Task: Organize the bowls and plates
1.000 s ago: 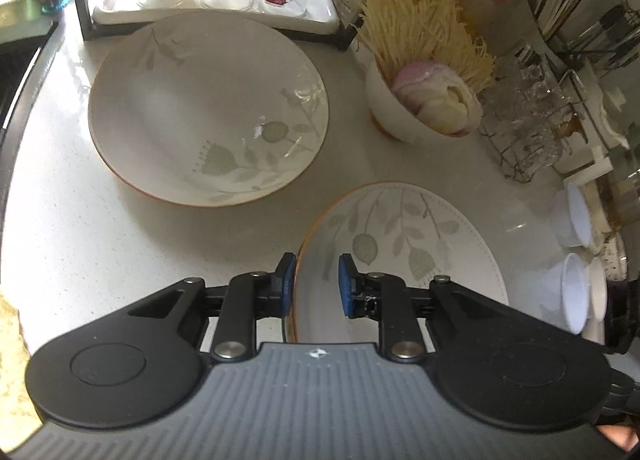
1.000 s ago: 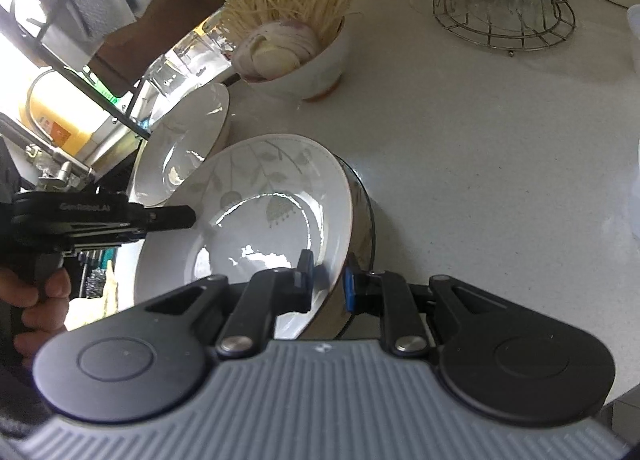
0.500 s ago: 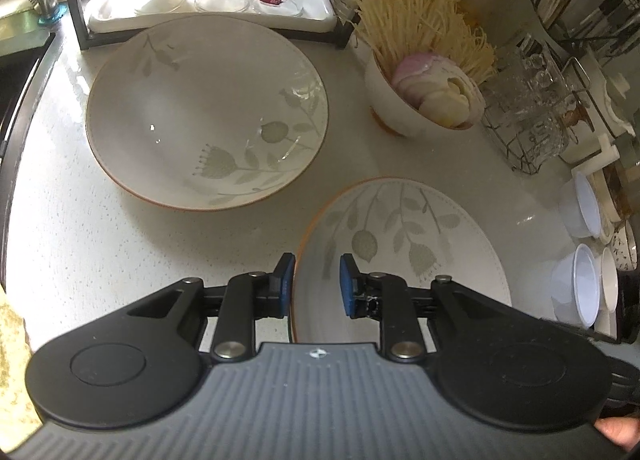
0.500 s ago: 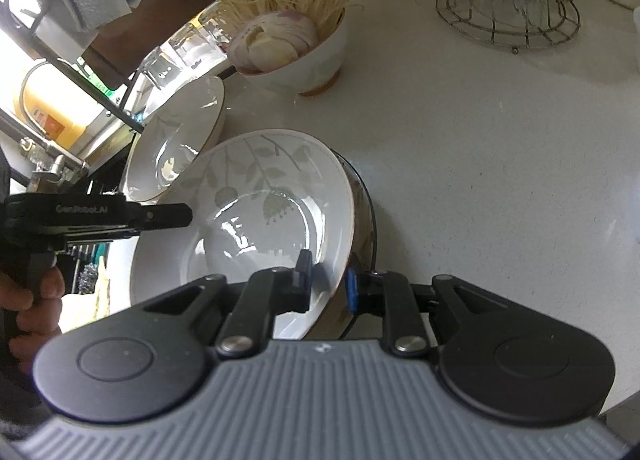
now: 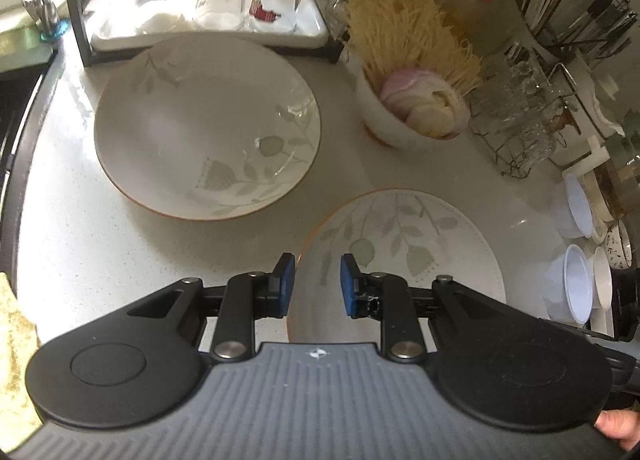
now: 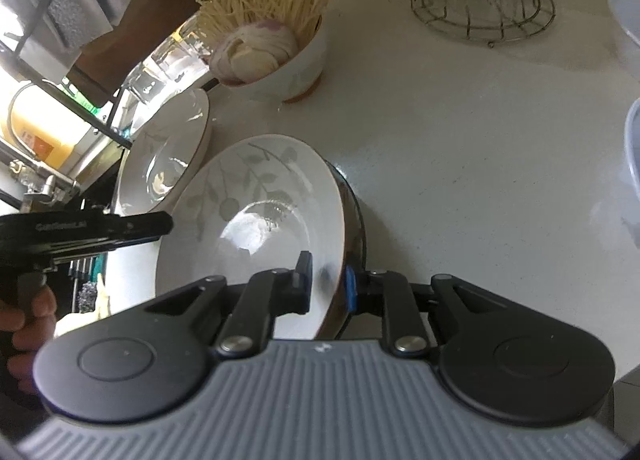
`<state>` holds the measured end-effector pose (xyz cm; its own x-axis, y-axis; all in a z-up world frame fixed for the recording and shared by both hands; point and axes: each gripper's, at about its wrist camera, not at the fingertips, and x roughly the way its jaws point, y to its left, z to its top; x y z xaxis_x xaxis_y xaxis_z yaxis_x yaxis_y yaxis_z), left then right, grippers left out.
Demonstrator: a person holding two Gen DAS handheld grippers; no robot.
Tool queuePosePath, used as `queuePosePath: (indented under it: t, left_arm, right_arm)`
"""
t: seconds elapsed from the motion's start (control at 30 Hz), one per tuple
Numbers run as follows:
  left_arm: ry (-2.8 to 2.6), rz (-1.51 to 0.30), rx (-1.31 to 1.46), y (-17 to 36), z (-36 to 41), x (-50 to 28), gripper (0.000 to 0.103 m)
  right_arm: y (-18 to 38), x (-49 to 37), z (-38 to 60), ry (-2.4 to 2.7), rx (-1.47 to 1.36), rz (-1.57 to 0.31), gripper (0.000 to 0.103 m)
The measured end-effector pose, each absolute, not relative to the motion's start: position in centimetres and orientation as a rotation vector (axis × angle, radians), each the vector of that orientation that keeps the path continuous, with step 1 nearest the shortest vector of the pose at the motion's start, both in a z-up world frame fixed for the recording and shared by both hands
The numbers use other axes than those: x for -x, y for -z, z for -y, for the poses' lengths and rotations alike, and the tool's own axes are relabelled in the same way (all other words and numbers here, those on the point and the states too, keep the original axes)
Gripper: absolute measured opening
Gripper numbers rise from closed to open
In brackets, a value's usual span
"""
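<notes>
The small plate (image 6: 256,216) sits tilted on the counter (image 6: 480,164), its rim clenched between the right gripper (image 6: 326,286) pads at about 6 o'clock in the right wrist view. The left gripper (image 5: 316,286) straddles the same plate's near edge with a visible gap on both sides, so it looks released, not grasping. At 10 o'clock from the plate rests the big plate (image 5: 208,128), apart from it and empty. Beyond, at 12 o'clock, stands a bowl (image 5: 384,120) with noodles and onion. Judging by this, nothing is stacked yet; the nesting remains undone.
</notes>
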<state>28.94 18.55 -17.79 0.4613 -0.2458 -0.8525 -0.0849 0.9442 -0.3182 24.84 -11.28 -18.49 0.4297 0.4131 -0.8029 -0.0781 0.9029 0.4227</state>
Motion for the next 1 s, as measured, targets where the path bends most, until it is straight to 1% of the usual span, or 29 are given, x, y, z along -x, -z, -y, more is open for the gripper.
queuePosePath:
  t: [0.17, 0.3, 0.43, 0.47, 0.7, 0.87, 1.0]
  left_arm:
    - [0.112, -1.065, 0.326, 16.4, -18.1, -28.2, 0.027]
    - [0.103, -1.048, 0.330, 15.8, -18.1, -27.8, 0.027]
    - [0.096, -1.038, 0.349, 15.5, -18.5, -27.1, 0.027]
    - [0.095, -1.036, 0.348, 15.4, -18.6, -26.9, 0.027]
    - [0.082, -0.995, 0.344, 13.3, -18.5, -25.6, 0.027]
    - [0.098, -0.952, 0.346, 10.0, -17.7, -24.4, 0.027]
    - [0.127, -0.882, 0.340, 6.6, -16.6, -23.2, 0.033]
  right_arm:
    - [18.3, -25.1, 11.2, -0.299, -0.348, -1.095, 0.024]
    - [17.7, -25.0, 11.0, -0.282, -0.326, -1.101, 0.024]
    - [16.7, -24.6, 11.2, -0.241, -0.282, -1.068, 0.039]
    - [16.5, -24.7, 11.5, -0.235, -0.298, -1.068, 0.040]
    - [15.2, -24.3, 12.0, -0.254, -0.316, -1.036, 0.040]
    - [12.0, -22.9, 12.7, -0.268, -0.281, -0.937, 0.040]
    - [8.9, -21.7, 13.2, -0.283, -0.274, -0.849, 0.040]
